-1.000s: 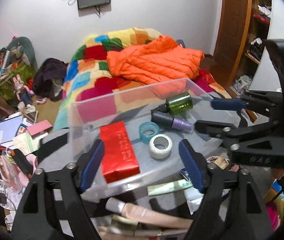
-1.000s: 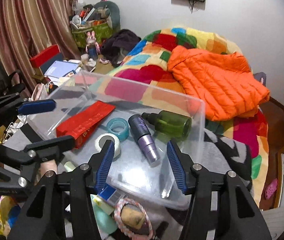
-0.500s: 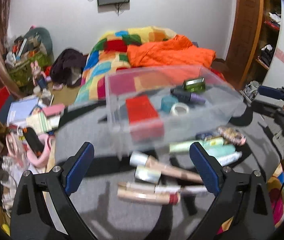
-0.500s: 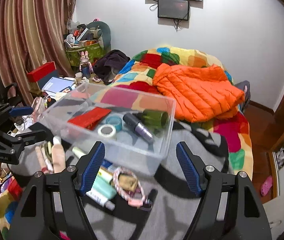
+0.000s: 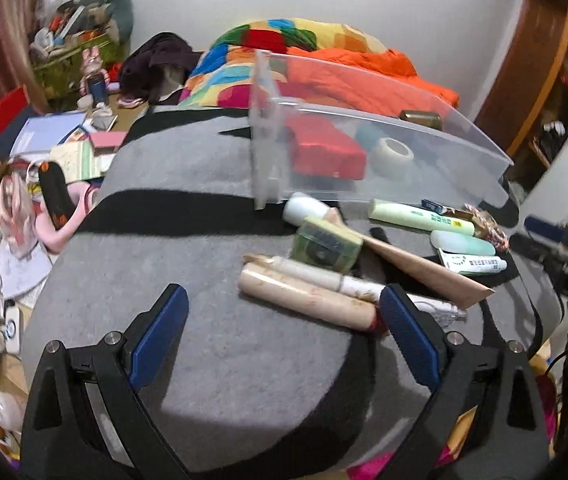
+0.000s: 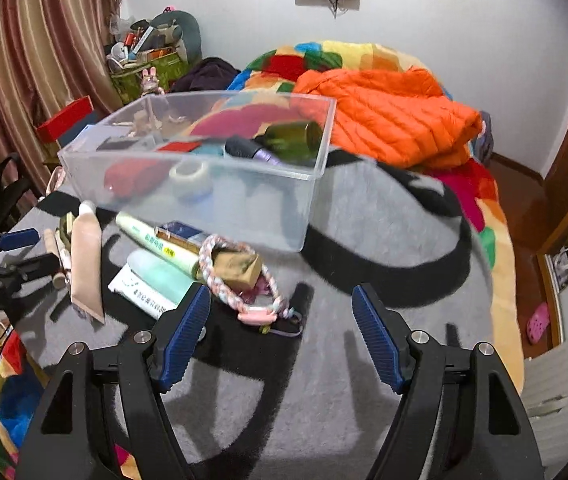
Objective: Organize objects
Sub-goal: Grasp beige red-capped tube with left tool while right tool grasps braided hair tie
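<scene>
A clear plastic box (image 5: pixel 464 160) (image 6: pixel 244 208) stands on the grey mat. It holds a red box (image 5: pixel 324 148), a white tape roll (image 5: pixel 394 152) (image 6: pixel 190 172), a green bottle (image 6: pixel 292 136) and a purple bottle (image 6: pixel 252 152). Loose tubes lie in front of it, among them a beige tube (image 5: pixel 308 300), a pale green tube (image 5: pixel 420 216) and a green case (image 5: pixel 326 244). My left gripper (image 5: pixel 284 328) hovers open just short of the beige tube. Behind a braided cord (image 6: pixel 240 292) and a brown pouch (image 6: pixel 240 268), my right gripper (image 6: pixel 282 332) is open and holds nothing.
The mat (image 5: pixel 156 248) has bare room on its left side and near the right gripper (image 6: pixel 384 240). Beyond it lie a patchwork bed with an orange jacket (image 6: pixel 384 120), floor clutter on the left (image 5: pixel 64 152) and a wooden door (image 5: pixel 524 64).
Both grippers have drawn back from over the clear box and sunk lower, and their jaws stand wider. The loose tubes in front of the box have come into full view.
</scene>
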